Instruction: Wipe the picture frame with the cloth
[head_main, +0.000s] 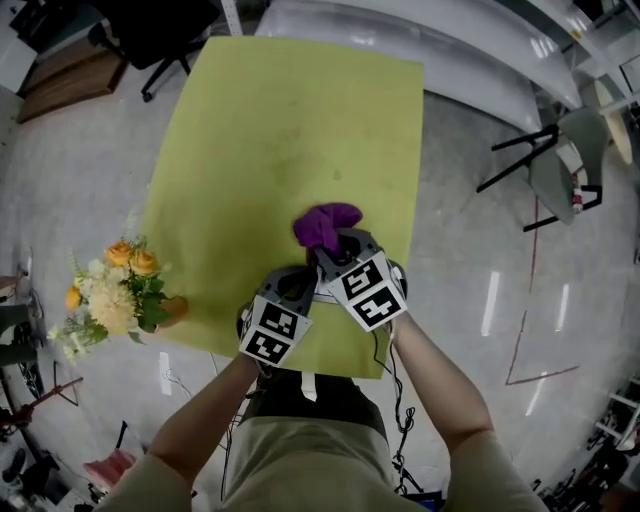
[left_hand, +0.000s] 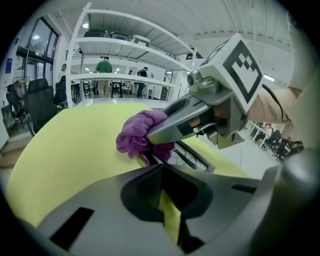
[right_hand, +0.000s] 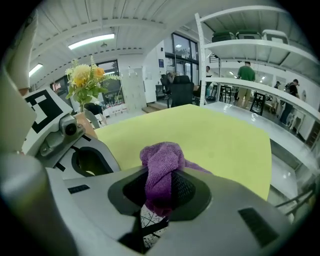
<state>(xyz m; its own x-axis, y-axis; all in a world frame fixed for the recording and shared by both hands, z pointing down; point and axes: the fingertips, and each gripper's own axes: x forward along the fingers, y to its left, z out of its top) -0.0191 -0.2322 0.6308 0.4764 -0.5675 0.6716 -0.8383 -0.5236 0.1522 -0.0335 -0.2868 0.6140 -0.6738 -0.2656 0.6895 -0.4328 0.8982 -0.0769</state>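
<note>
My right gripper (right_hand: 160, 202) is clamped on the purple cloth (right_hand: 162, 160); the cloth bunches up out of the jaws and a fold hangs down between them. Just under the cloth I see the frame (right_hand: 150, 219), a pale patterned face with dark bars, though only a small part of it shows.

From the left gripper view, the frame (left_hand: 192, 156) runs slantwise directly beneath the cloth (left_hand: 142, 135), and the cloth sits on its upper edge. My left gripper (left_hand: 167, 200) has its jaws drawn nearly together. A thin slit of yellow shows between them, with a dark edge beside it; I take that for the frame's near end, pinched there.

From the head view, the cloth (head_main: 325, 225) lies over the near half of the yellow-green worktop (head_main: 270, 130); the right gripper (head_main: 338, 248) is just behind the cloth, towards me; the left gripper (head_main: 297, 290) is beside it, a little nearer to me, and the two marker cubes almost touch. The frame is hidden under them there.

A bunch of flowers (head_main: 115, 290) stands well to the left of the cloth, at the worktop's edge.
</note>
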